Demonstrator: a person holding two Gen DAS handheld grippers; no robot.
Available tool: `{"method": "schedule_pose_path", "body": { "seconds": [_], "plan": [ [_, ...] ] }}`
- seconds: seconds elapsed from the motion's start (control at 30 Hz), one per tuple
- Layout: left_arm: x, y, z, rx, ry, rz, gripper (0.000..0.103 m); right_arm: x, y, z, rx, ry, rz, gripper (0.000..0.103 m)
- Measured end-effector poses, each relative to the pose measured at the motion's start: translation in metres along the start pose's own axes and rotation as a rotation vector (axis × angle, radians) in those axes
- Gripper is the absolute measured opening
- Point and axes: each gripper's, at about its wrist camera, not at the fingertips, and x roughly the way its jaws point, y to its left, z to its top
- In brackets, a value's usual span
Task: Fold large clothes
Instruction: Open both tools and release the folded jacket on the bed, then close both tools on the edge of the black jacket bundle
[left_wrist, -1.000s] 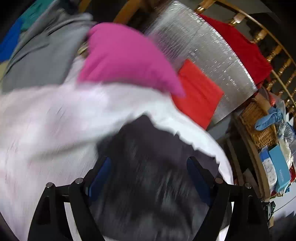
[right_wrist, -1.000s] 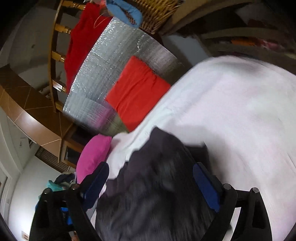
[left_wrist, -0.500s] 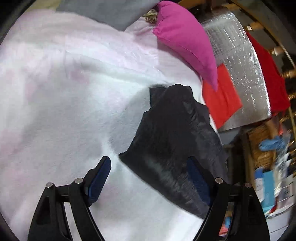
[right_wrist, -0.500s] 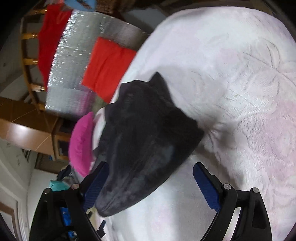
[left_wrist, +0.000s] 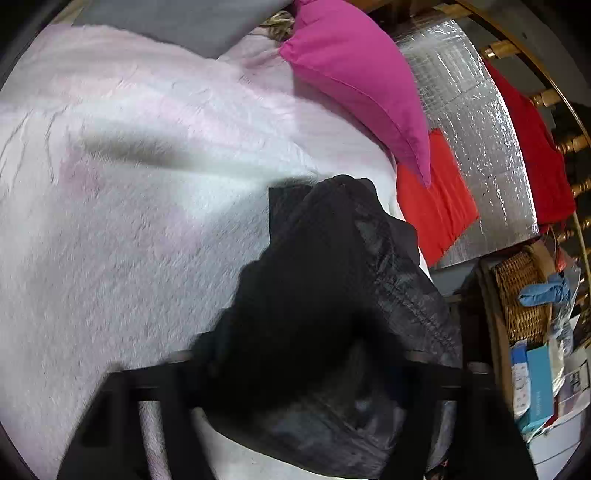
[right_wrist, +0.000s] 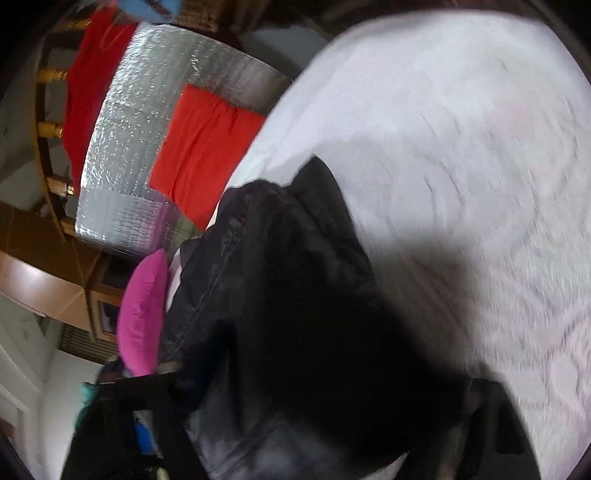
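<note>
A black garment (left_wrist: 332, 295) lies bunched on a white fluffy blanket (left_wrist: 129, 221). It also shows in the right wrist view (right_wrist: 280, 295), on the same blanket (right_wrist: 461, 147). My left gripper (left_wrist: 295, 373) is low over the garment, and the dark cloth fills the space between its jaws and hides the fingertips. My right gripper (right_wrist: 317, 384) is likewise pressed into the garment, with its fingertips buried in dark cloth. Both views are blurred near the jaws, so I cannot tell whether either gripper is open or shut.
A pink pillow (left_wrist: 362, 85) and a grey cloth (left_wrist: 177, 22) lie at the blanket's far edge. A red cloth (left_wrist: 432, 206) lies on a silver foil mat (left_wrist: 469, 129). A wicker basket (left_wrist: 521, 295) and boxes stand at the right.
Both grippers have dropped closer onto the black garment. Their open blue-padded jaws, clear half a second ago, are now covered by dark cloth and blur.
</note>
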Motion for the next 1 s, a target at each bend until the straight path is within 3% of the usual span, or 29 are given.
{"method": "schedule_pose_path", "body": {
  "seconds": [0.1, 0.2, 0.47, 0.63, 0.77, 0.83, 0.9, 1.0],
  "plan": [
    [-0.004, -0.001, 0.003, 0.012, -0.020, -0.017, 0.033, 0.001, 0.006, -0.001, -0.019, -0.002, -0.019, 0.042],
    [-0.015, -0.009, 0.001, 0.064, -0.050, -0.005, 0.023, -0.012, 0.022, -0.003, -0.095, -0.035, -0.026, 0.037],
    [-0.064, -0.006, -0.028, 0.133, -0.029, -0.002, 0.019, -0.073, 0.017, -0.029, -0.099, -0.030, -0.015, 0.036],
    [-0.102, 0.003, -0.070, 0.211, -0.005, 0.037, 0.019, -0.124, -0.018, -0.063, -0.094, -0.007, -0.020, 0.036],
    [-0.109, 0.026, -0.102, 0.188, 0.036, 0.072, 0.023, -0.137, -0.049, -0.080, -0.063, 0.028, -0.037, 0.037],
    [-0.105, 0.034, -0.102, 0.154, 0.070, 0.100, 0.032, -0.135, -0.061, -0.081, -0.034, 0.066, -0.036, 0.045],
    [-0.111, 0.035, -0.099, 0.147, 0.081, 0.131, 0.041, -0.136, -0.065, -0.080, -0.012, 0.088, -0.043, 0.062],
    [-0.135, 0.032, -0.099, 0.182, 0.072, 0.182, 0.053, -0.154, -0.064, -0.078, -0.027, 0.132, -0.102, 0.071]
  ]
}}
